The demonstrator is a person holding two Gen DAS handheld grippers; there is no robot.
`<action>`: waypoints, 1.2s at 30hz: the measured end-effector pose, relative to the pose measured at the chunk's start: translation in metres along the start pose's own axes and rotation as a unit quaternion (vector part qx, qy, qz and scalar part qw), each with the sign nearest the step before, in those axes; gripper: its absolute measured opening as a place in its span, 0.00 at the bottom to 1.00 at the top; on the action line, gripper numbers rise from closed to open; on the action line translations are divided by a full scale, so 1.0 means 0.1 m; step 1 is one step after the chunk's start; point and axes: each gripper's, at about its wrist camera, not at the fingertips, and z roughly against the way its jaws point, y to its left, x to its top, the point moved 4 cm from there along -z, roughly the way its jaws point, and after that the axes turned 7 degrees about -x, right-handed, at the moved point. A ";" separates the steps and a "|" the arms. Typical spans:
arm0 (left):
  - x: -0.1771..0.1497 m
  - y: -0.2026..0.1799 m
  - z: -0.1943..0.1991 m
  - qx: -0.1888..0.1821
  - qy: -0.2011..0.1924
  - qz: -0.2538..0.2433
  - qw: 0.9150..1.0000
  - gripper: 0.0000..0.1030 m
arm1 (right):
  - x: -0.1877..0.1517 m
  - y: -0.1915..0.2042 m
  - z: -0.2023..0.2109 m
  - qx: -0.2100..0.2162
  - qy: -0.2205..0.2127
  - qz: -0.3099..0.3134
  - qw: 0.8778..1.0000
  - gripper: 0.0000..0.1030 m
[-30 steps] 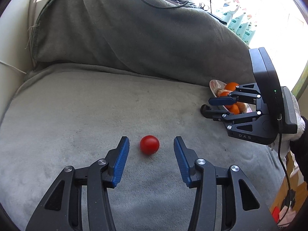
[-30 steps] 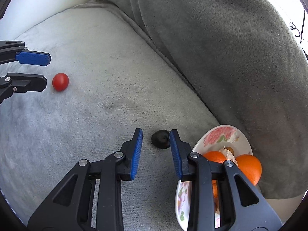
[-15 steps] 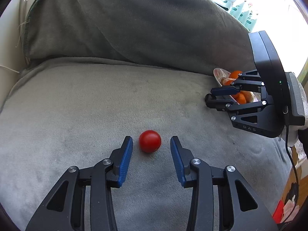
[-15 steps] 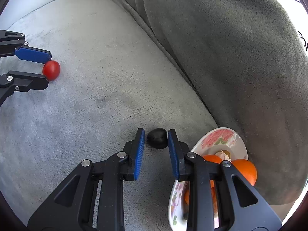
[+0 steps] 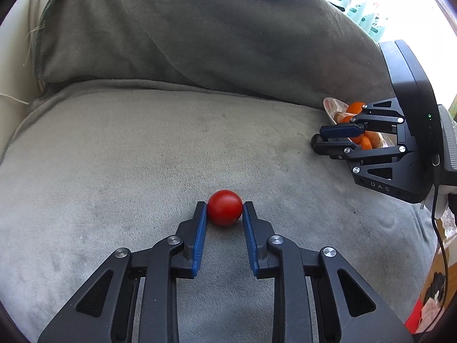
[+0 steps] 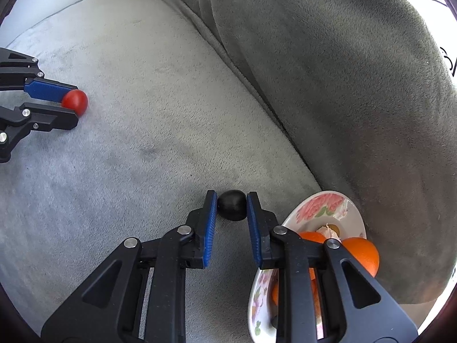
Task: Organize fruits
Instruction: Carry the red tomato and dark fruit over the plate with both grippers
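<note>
A small red tomato [image 5: 224, 207] lies on the grey sofa cushion [image 5: 114, 154]. My left gripper [image 5: 224, 210] has closed on it, both blue pads touching its sides; it also shows in the right wrist view [image 6: 74, 102]. A small dark round fruit [image 6: 232, 209] lies on the cushion beside a floral plate [image 6: 322, 203]. My right gripper [image 6: 230, 205] is closed on it, pads against both sides. The plate holds oranges [image 6: 361, 253] and a pale piece of peel. The right gripper also shows in the left wrist view [image 5: 328, 138].
The sofa's grey back cushion [image 5: 228, 43] rises behind the seat. The plate [image 5: 331, 108] sits against it at the right end. Cables lie on top of the back. The sofa edge and floor clutter are at the far right.
Both grippers moved forward and closed: the left jaws narrowed onto the tomato, the right jaws onto the dark fruit. Both fruits still rest on the cushion.
</note>
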 end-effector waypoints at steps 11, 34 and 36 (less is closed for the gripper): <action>0.03 -0.08 0.19 -0.012 -0.020 -0.001 1.000 0.23 | -0.01 -0.03 0.37 0.021 -0.049 -0.047 0.998 0.21; 0.30 -0.88 0.33 -0.044 -0.052 -0.066 0.995 0.23 | -0.62 -0.78 1.15 0.021 -0.122 -0.171 0.978 0.21; 0.31 -0.97 0.32 -0.047 -0.054 -0.071 0.995 0.23 | -0.69 -0.88 1.17 0.018 -0.123 -0.182 0.975 0.21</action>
